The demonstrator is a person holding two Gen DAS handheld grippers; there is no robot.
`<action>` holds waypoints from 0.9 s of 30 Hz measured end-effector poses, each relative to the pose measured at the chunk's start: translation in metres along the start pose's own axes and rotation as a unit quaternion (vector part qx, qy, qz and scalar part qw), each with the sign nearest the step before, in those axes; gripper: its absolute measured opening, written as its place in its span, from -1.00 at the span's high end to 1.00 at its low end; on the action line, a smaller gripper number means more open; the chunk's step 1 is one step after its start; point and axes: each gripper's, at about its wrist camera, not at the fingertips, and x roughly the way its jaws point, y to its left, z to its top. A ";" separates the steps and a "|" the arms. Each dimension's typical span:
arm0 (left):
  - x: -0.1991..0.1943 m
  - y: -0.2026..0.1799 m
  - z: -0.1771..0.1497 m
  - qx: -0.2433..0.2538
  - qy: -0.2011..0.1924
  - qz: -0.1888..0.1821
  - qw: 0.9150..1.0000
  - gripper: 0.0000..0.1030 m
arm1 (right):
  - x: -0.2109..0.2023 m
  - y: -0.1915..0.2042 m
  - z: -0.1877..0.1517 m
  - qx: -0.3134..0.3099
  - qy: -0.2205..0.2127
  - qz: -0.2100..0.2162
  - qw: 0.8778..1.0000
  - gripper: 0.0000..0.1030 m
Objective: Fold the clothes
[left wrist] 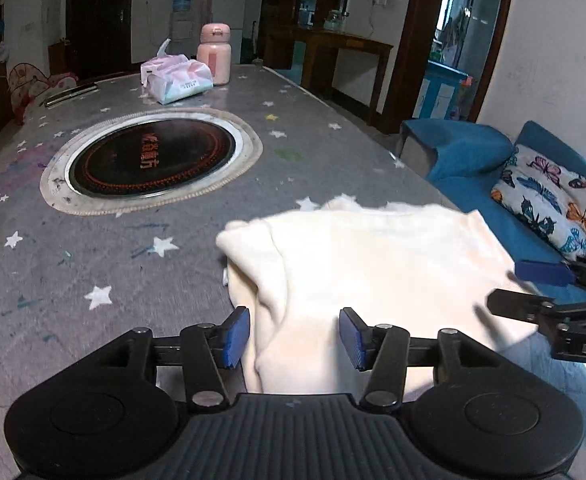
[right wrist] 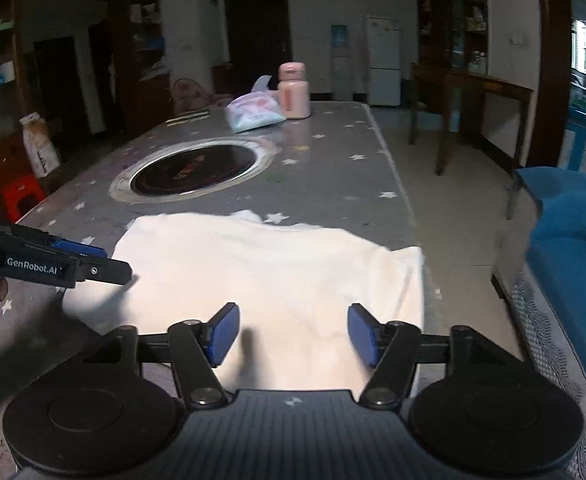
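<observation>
A cream white garment point(left wrist: 373, 264) lies partly folded on the grey star-patterned tablecloth point(left wrist: 93, 264), near the table's right front corner. It also shows in the right wrist view point(right wrist: 261, 272). My left gripper point(left wrist: 295, 334) is open and empty just above the garment's near left part. My right gripper point(right wrist: 291, 334) is open and empty above the garment's near edge. Each gripper shows in the other's view: the right one point(left wrist: 533, 286) at the garment's right edge, the left one point(right wrist: 105, 262) at its left edge.
A round black cooktop point(left wrist: 151, 160) is set into the table's middle. A tissue pack point(left wrist: 179, 80) and a pink flask point(left wrist: 214, 54) stand at the far end. A blue sofa point(left wrist: 493, 168) with a butterfly cushion point(left wrist: 553, 200) stands right of the table.
</observation>
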 end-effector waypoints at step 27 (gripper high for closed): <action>-0.009 0.004 -0.024 -0.002 0.018 0.011 1.000 -0.51 | 0.015 0.040 -0.016 -0.028 0.017 -0.030 0.999 -0.99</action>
